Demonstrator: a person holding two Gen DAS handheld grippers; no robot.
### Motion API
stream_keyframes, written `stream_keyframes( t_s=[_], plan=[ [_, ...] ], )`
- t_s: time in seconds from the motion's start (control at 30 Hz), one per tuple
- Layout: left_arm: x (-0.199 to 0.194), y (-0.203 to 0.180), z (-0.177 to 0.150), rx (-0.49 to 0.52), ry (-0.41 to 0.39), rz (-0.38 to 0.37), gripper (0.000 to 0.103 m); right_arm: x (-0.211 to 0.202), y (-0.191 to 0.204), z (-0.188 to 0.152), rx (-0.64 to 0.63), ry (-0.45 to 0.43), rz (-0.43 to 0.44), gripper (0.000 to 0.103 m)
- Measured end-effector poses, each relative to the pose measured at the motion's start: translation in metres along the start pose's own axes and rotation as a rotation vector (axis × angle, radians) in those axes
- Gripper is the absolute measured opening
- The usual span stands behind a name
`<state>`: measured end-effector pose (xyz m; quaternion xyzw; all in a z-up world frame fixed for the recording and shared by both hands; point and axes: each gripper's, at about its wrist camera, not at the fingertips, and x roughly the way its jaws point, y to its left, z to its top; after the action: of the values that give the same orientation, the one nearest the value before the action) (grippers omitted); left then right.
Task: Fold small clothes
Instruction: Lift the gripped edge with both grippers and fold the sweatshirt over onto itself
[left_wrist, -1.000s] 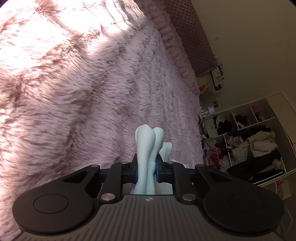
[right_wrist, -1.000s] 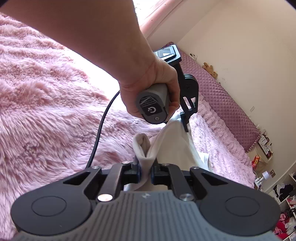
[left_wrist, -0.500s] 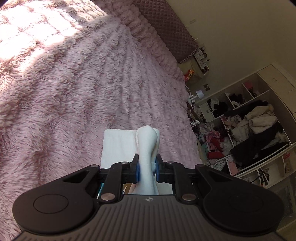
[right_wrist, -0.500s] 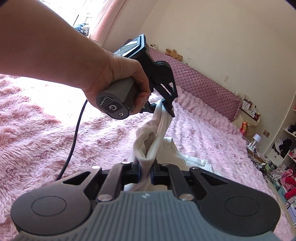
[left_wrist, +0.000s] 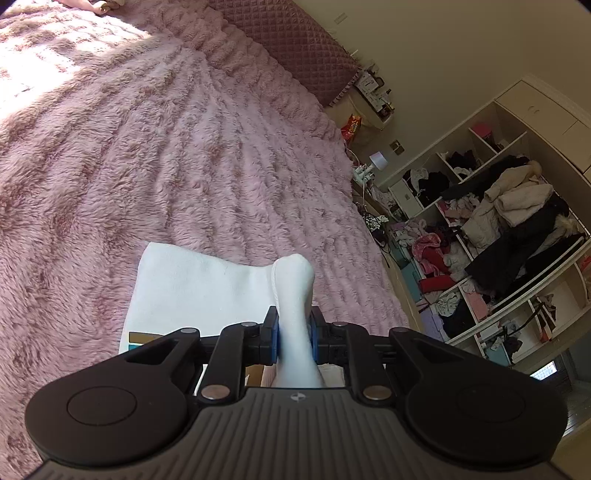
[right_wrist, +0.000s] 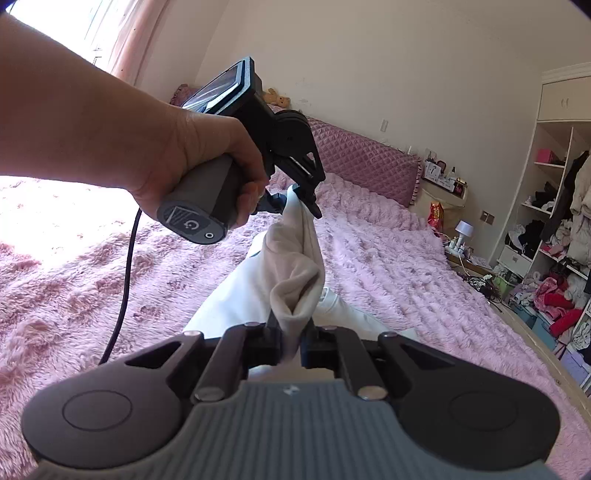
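Holding the white garment (right_wrist: 295, 280) up over the bed (left_wrist: 184, 147), both grippers (left_wrist: 293, 332) (right_wrist: 291, 341) clenched on its bunched edge, we keep them level and spread it taut.

Sunlit bedroom with a fluffy pink bedspread (left_wrist: 184, 147)

Ahead of the tongs runs a quilted mauve headboard (right_wrist: 362, 158) against a cream wall (right_wrist: 406, 55); cluttered open shelves (left_wrist: 498, 240) stand right

The left wrist camera sits close behind its left gripper (left_wrist: 294, 334), tilted down across the pink bed (left_wrist: 184, 155) toward the headboard corner. The right wrist camera, behind the right gripper (right_wrist: 291, 341), faces more level and shows the left hand (right_wrist: 192, 155). Both views share the open shelves (left_wrist: 491, 236).
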<state>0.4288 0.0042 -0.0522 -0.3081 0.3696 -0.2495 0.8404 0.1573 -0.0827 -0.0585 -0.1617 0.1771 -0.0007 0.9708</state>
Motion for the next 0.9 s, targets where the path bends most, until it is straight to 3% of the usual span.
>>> stream_keyframes(
  t_s=[0.47,0.9],
  plan=[
    [0.092,-0.056,-0.048,0.014,0.067,0.035,0.017,0.018,-0.095,-0.056,0.139,0.088,-0.124,0.002],
    [0.128,-0.094,-0.08,0.094,0.073,0.046,0.017,0.042,-0.155,-0.1,0.279,0.138,-0.164,0.001]
  ],
)
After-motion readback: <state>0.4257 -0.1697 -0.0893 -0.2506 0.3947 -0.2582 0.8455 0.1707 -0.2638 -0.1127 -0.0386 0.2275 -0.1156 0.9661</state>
